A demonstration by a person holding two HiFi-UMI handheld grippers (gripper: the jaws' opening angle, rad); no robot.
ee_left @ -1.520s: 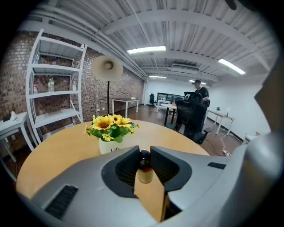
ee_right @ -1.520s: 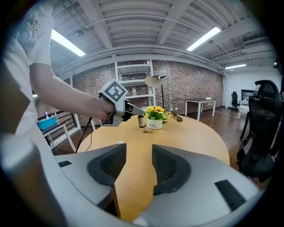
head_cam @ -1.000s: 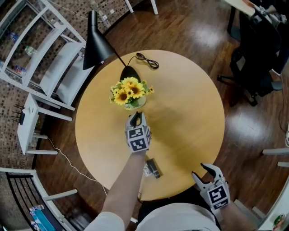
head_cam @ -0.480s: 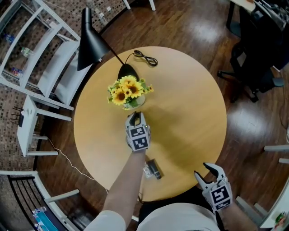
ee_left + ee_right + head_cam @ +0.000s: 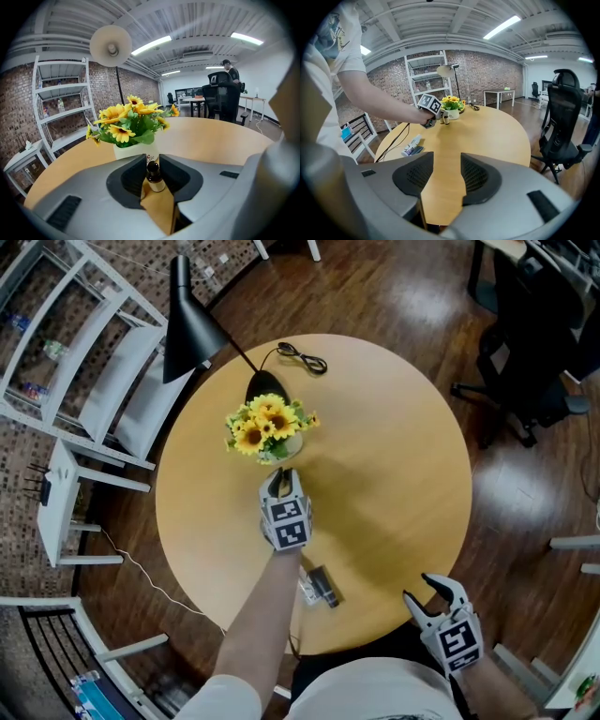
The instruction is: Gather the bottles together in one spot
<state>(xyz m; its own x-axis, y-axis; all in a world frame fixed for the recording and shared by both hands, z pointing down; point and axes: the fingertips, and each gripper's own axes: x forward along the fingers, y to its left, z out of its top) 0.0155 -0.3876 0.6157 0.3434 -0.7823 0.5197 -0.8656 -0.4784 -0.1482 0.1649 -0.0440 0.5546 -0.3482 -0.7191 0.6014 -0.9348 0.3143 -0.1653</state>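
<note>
My left gripper point(image 5: 277, 484) reaches to the foot of the white sunflower vase point(image 5: 278, 448) near the middle of the round table point(image 5: 394, 456). A small brown bottle point(image 5: 155, 178) with a black cap stands upright between its jaws, which have just been opening slightly and still close on it. In the right gripper view two small bottles point(image 5: 441, 120) stand side by side before the vase. A white bottle point(image 5: 304, 590) with a blue label lies on its side near the table's front edge. My right gripper point(image 5: 433, 594) hangs open and empty over the front right edge.
A dark object point(image 5: 324, 586) lies against the white bottle. A black floor lamp point(image 5: 192, 324) leans over the table's back left, with a coiled cable point(image 5: 302, 359) behind the vase. White chairs point(image 5: 112, 399) stand to the left, and a black office chair point(image 5: 534, 343) to the right.
</note>
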